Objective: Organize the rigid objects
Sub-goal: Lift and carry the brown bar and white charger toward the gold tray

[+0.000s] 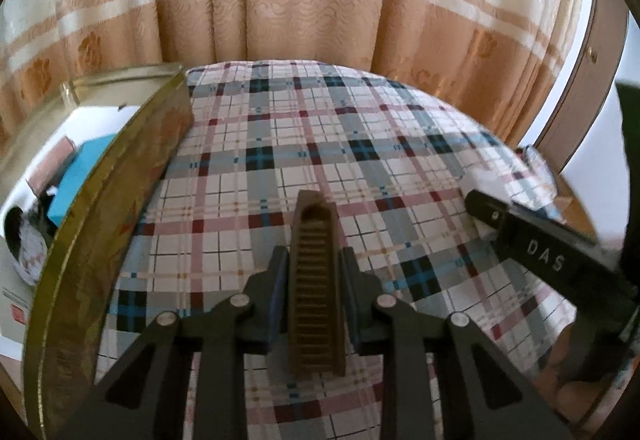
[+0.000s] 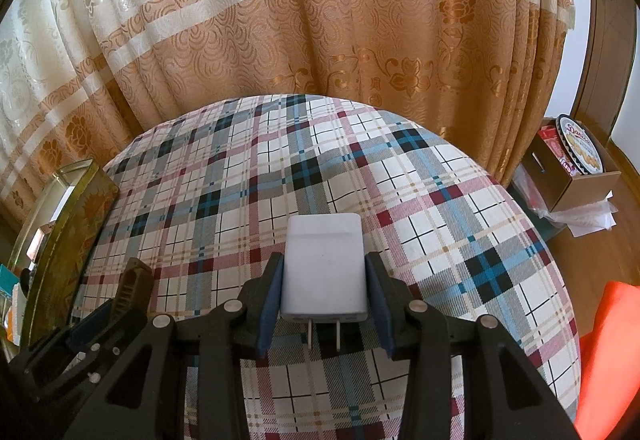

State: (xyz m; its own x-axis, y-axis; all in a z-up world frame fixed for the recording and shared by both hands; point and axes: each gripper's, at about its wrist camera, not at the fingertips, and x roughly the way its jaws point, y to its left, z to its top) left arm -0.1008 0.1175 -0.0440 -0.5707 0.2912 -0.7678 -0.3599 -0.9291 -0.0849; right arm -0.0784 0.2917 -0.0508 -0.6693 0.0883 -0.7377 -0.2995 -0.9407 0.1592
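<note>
Nearby, gold tin (image 1: 120,175) flanks plaid tablecloth (image 1: 320,143); cardboard box (image 2: 580,175) sits apart.

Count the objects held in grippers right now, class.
2: a brown comb in the left gripper, a white charger in the right gripper.

Straight ahead of both grippers hangs a long curtain (image 2: 320,19), cream on top, tan and orange below, flower patterns woven in, daylight glowing through it. Beneath it lies a plaid cloth (image 1: 320,143) in white, grey, blue and dark red. Off to the right of the right gripper there's wooden floor (image 2: 584,260), and a cardboard box (image 2: 580,187) sits on it beside the curtain's hem. Further right stands a brown wooden door (image 2: 608,19).
</note>
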